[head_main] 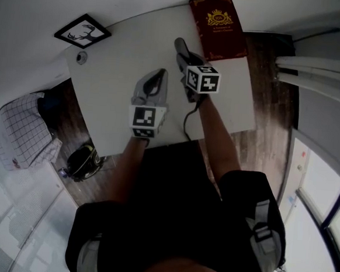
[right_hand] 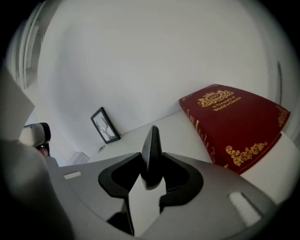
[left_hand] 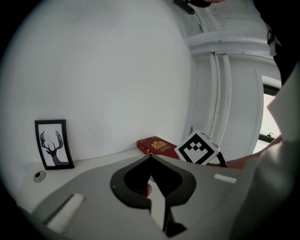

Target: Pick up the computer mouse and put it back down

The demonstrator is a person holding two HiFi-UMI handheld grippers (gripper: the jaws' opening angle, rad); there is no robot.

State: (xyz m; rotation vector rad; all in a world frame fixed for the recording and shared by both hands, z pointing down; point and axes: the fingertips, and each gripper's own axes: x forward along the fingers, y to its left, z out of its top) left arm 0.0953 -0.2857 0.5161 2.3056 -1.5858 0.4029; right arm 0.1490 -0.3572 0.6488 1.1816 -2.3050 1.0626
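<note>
**Head view.** The left gripper (head_main: 158, 74) and right gripper (head_main: 184, 58) are side by side over a white table (head_main: 115, 81), the right one reaching further ahead. A dark mouse (head_main: 180, 45) sticks out past the right gripper's tips. A thin cord (head_main: 186, 125) runs from under that gripper back to the table's near edge. A red book (head_main: 218, 26) lies ahead and to the right of the right gripper, close to the mouse. A framed picture (head_main: 83, 30) stands well off ahead and to the left of the left gripper, with a small round knob (head_main: 81, 57) near it.

**Left gripper view.** The left gripper (left_hand: 151, 159) has its jaws pressed together, tip to tip, with nothing clamped. The book (left_hand: 157, 145) is just ahead beyond the tips. The right gripper's marker cube (left_hand: 199, 147) is close on the right. The picture (left_hand: 54, 150) and knob (left_hand: 40, 176) are far off to the left on the table (left_hand: 93, 161).

**Right gripper view.** The right gripper (right_hand: 152, 161) is clamped on the mouse (right_hand: 151, 143), which stands on edge between the pads with its narrow end pointing up and ahead. Whether the mouse touches the table (right_hand: 173, 136) cannot be told. The book (right_hand: 234, 126) is near on the right, and the picture (right_hand: 105, 124) is ahead and to the left.
</note>
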